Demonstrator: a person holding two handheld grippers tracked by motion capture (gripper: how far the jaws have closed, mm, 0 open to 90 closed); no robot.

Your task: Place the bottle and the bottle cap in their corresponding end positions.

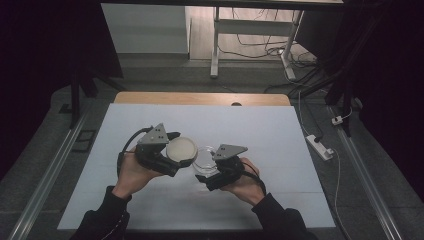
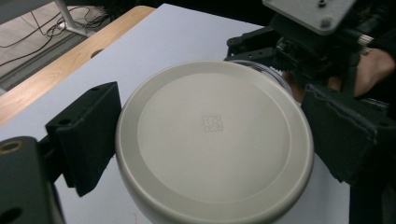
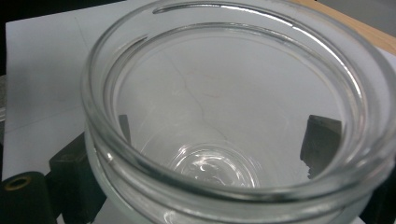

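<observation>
Clearly empty, the glass jar (image 3: 233, 121) sits between the jaws of the right gripper (image 1: 214, 171), its mouth open toward that gripper's camera; through the clear wall the right gripper view shows one black jaw pad on each side of the body, pressed against the glass, so this gripper is closed on the jar and holds nothing else. Nothing lies inside the jar: its thick rim, its threaded neck and its round base are bare, and the white table cover (image 3: 42, 70) shows straight through them. In the high view the jar (image 1: 205, 161) is a small clear ring just ahead of the right gripper and just beside the left one. The round off-white lid (image 2: 215, 140) is clamped across its width by the left gripper (image 1: 172, 150), one black jaw against its rim on either side, flat top facing the camera with a small square mark stamped at its middle. The lid (image 1: 181, 149) is held tilted, level with the jar's mouth and overlapping its near edge in the left gripper view, where a sliver of glass rim (image 2: 268, 72) peeks out beyond the lid's far side; whether lid and jar touch cannot be told. Farther out from both grippers lies the white cover (image 1: 250, 130), bare all around them, with a strip of wooden tabletop (image 1: 200, 98) past its far edge. Beyond that stand the legs of a white frame (image 1: 216, 45) on a floor strewn with cables, and a white power strip (image 1: 320, 146) lies on the floor off to the right of the right gripper.
</observation>
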